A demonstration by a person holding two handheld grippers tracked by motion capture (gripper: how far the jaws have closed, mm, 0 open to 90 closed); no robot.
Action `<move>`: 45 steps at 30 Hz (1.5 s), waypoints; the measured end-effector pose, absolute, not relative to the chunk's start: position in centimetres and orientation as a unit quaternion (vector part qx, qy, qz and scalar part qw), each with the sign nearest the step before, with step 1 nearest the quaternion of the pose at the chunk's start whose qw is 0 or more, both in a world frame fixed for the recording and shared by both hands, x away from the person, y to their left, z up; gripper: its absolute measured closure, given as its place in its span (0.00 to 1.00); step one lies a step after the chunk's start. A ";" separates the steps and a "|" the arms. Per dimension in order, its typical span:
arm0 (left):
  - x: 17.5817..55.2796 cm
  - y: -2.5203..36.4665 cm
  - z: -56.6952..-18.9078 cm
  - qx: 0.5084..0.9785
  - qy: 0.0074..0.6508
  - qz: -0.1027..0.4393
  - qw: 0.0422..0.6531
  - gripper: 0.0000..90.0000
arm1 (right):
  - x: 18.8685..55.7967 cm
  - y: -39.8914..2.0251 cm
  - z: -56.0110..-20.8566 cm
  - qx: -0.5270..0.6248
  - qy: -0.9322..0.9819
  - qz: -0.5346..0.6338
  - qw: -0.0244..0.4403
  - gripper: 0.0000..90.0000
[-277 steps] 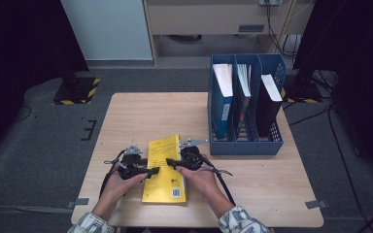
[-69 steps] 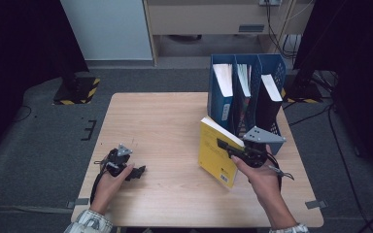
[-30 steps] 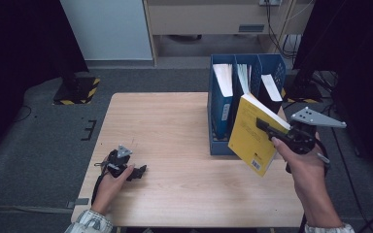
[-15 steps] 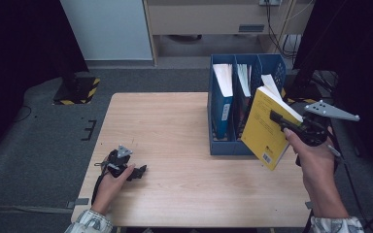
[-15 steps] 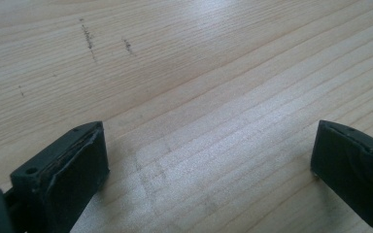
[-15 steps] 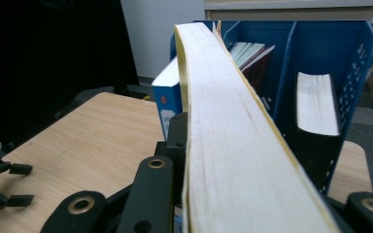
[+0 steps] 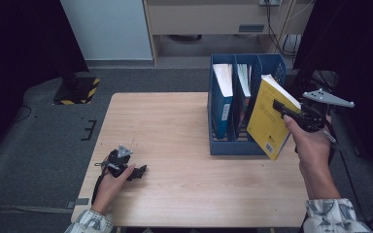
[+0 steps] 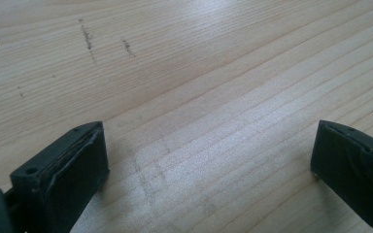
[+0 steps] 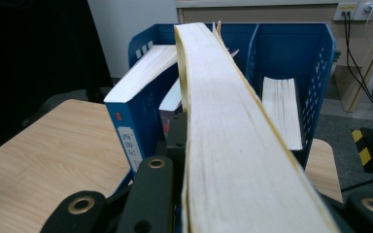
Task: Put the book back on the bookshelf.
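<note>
A yellow book (image 7: pixel 267 121) hangs tilted in the air at the right compartment of the blue file holder (image 7: pixel 223 145), its white page edge (image 9: pixel 233 145) facing up. My right gripper (image 7: pixel 278 106) is shut on the book near its top edge. The book's lower corner reaches past the holder's front wall. Near the table's front left edge my left gripper (image 7: pixel 138 171) rests on the wood. Its jaws stand open with bare table between them (image 8: pixel 209 160).
The holder's left compartment has a blue book (image 9: pixel 136 97), the middle one thinner books (image 7: pixel 243 82), and the right one a white-paged book (image 9: pixel 281 107). The wooden table (image 7: pixel 175 126) lies between the two hands. Cables and a cabinet stand beyond the far edge.
My right hand has carried the yellow book to the right, from in front of the holder's middle to its right compartment. The left hand and gripper have stayed put.
</note>
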State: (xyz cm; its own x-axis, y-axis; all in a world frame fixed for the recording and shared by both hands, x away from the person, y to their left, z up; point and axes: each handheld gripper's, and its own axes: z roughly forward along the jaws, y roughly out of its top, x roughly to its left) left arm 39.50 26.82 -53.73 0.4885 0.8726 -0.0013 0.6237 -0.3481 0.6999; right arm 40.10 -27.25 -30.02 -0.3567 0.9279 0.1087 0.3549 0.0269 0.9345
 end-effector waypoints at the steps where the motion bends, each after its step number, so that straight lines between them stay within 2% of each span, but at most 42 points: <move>1: 39.5 26.8 -53.7 0.799 0.468 0.191 0.326 0.00 | 40.1 -27.2 -30.0 0.489 0.656 0.498 0.288 0.83; 45: 39.6 26.7 -53.7 0.801 0.464 0.190 0.327 0.00 | 47.4 -24.2 -31.4 0.538 0.614 0.494 0.299 0.83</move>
State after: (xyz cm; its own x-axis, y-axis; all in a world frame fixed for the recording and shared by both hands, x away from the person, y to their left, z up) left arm 39.61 26.71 -53.73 0.4983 0.8670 0.0004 0.6186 -0.3559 0.7004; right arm 47.43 -24.15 -31.37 -0.2428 0.9562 0.1633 0.3644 -0.0661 0.9289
